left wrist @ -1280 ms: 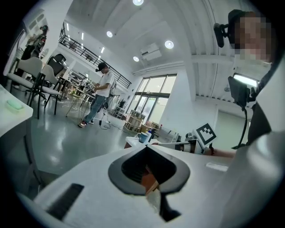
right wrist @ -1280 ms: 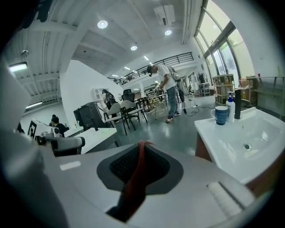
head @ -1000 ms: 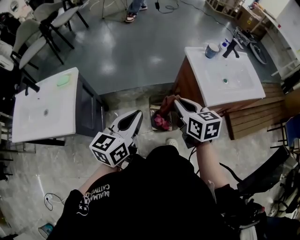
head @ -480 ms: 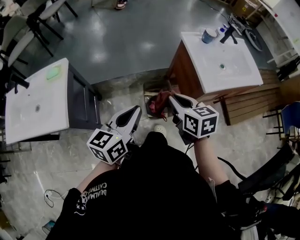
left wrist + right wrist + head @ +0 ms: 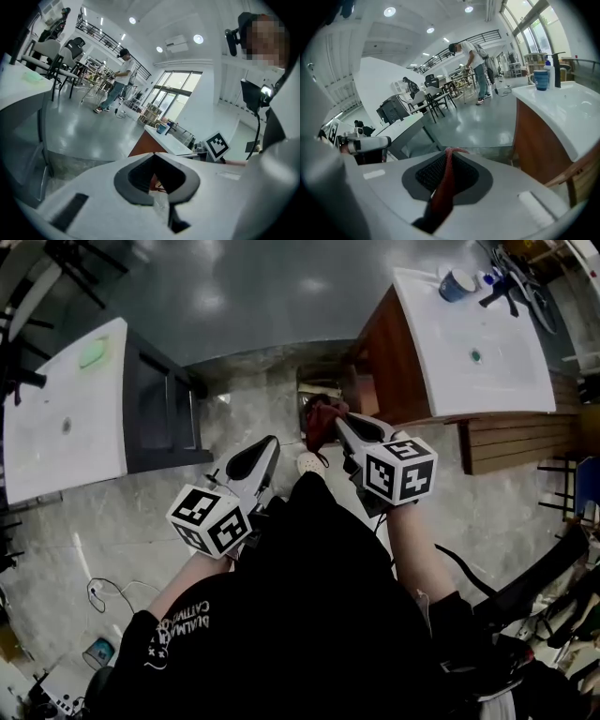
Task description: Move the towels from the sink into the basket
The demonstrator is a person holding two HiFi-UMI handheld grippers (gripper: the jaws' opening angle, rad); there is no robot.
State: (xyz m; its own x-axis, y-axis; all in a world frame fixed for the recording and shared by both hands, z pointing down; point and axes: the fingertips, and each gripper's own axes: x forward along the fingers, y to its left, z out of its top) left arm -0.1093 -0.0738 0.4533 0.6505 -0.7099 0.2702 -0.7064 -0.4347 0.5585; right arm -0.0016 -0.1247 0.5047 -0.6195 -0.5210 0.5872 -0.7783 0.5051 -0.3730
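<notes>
Grey workshop floor, tiled strip between two vanities | right sink [image 5: 487, 334] basin looks bare; red towel [image 5: 319, 424] pinched in right gripper [image 5: 339, 420], hanging just above floor basket [image 5: 323, 381]; release still due | left gripper [image 5: 272, 442] pressed together, empty | versus a second ago: both grippers lower; towel nearer basket; right pinch unchanged

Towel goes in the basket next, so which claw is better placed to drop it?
Right: the right claw is shut on the towel near the basket; the left claw is shut, empty.
</notes>
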